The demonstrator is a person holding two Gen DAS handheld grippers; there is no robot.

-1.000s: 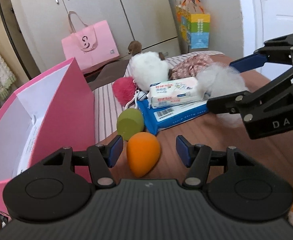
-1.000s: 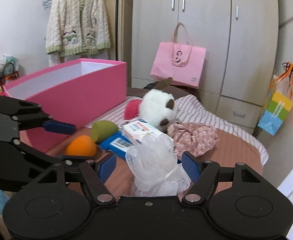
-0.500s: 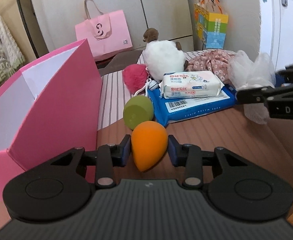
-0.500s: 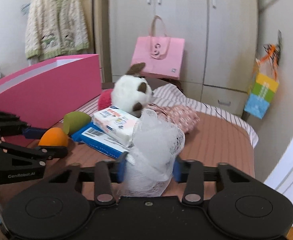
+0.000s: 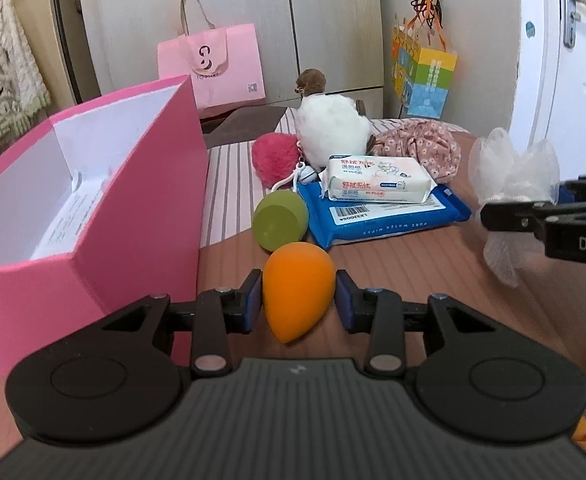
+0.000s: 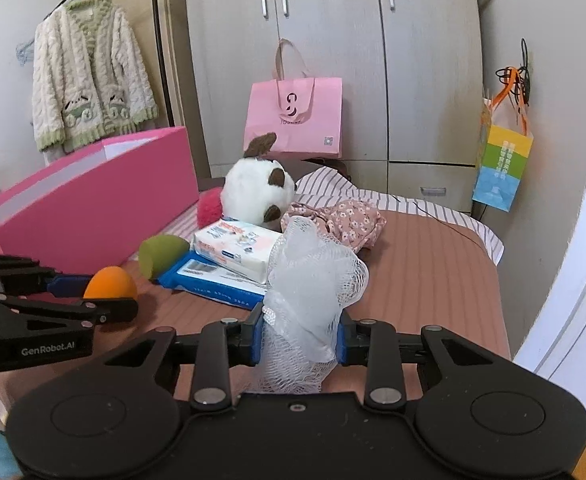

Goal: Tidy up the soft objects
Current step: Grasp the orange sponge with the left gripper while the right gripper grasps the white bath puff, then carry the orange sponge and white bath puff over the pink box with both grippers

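Bright daylight, sharp centre — bowed fisheye edges

**A bedroom in a home**

The scene is a lived-in bedroom. A tall beige wardrobe (image 6: pixel 329 60) with metal handles fills the back wall, and a knitted cardigan (image 6: pixel 89 76) hangs from a rail beside it. The working surface is a bed (image 6: pixel 425 268) with a striped sheet (image 5: pixel 229 184) under a brown cover. A pink shopping bag (image 6: pixel 293 116) leans against the wardrobe, a colourful gift bag (image 6: pixel 501 164) hangs on the wall, and a white door (image 5: pixel 573 64) stands at the right.
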